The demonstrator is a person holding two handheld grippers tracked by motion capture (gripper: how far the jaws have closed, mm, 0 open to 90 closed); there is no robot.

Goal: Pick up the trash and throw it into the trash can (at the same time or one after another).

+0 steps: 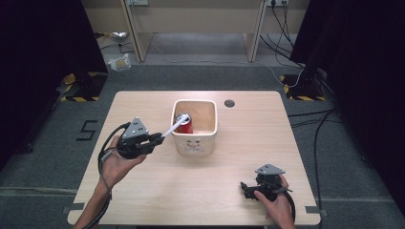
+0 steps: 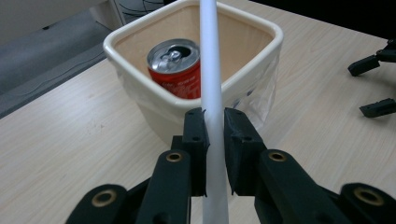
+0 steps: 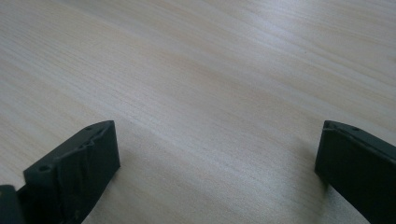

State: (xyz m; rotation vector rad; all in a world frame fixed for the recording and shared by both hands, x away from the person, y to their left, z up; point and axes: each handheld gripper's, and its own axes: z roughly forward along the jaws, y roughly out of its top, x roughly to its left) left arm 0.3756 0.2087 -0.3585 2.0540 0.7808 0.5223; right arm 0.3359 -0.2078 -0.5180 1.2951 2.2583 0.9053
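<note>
Because the white straw [image 2: 208, 70] is pinched low on its length between the jaws of the left claw [image 2: 214, 133], its free end reaches forward and up over the near rim of the cream square pot [image 2: 196, 109], aimed at the top of the red can [image 2: 175, 65] that stands upright inside. In the high view the straw [image 1: 172, 128] slants from the left claw [image 1: 157, 139] to just about the can's lid [image 1: 183, 119]; whether the tip has entered the opening I cannot tell. Gripping the straw near its lower end seems meant to leave most of it free, so the tip can be steered down into the mouth of the can without the jaws meeting the pot wall. The pot sits near the middle of the pale wooden surface [image 1: 143, 191], with the can toward its left side, close to the approaching hand. Well apart, at the near right corner, the right claw [image 1: 248, 188] rests low on the surface with its jaws spread wide and nothing between them, apparently parked out of the way while the left does the work.
</note>
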